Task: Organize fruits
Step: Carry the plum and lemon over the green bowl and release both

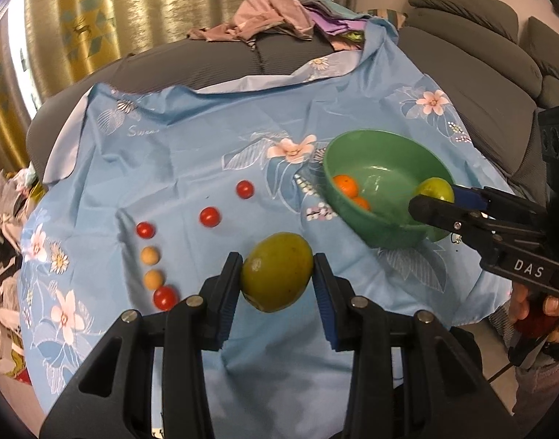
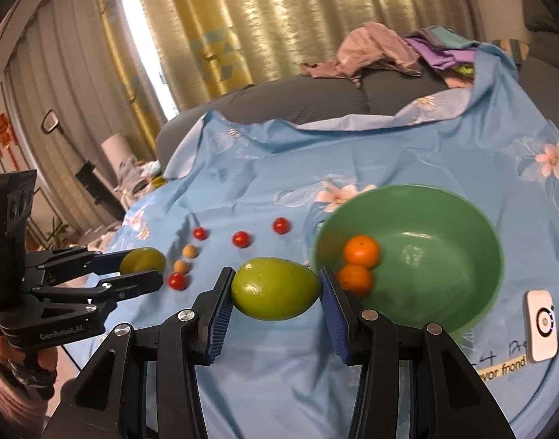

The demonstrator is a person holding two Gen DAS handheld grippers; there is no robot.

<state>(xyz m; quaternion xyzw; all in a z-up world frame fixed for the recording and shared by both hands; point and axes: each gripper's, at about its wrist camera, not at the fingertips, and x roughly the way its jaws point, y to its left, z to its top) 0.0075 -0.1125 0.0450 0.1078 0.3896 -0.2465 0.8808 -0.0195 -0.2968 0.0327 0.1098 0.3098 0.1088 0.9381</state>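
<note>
Two handheld grippers each carry a green fruit above a blue floral cloth (image 1: 191,168) that fills most of both views, draped over a grey sofa (image 1: 473,84). At right of centre in the left wrist view sits a green bowl (image 1: 356,146), holding two small oranges (image 1: 346,186) against its left wall. In the same view, the left gripper (image 1: 277,278) at lower centre has its jaws clamped on a yellow-green fruit (image 1: 277,276), held clear of the cloth. In the right wrist view, the right gripper (image 2: 275,289) at lower centre has its jaws clamped on a second green fruit (image 2: 275,289), just left of the bowl's rim. On the cloth at centre left lie four cherry tomatoes (image 1: 210,216) in a loose curve, with two small tan round fruits (image 1: 150,256) among them. At lower right of the right wrist view lies a small white device (image 2: 542,320).
</note>
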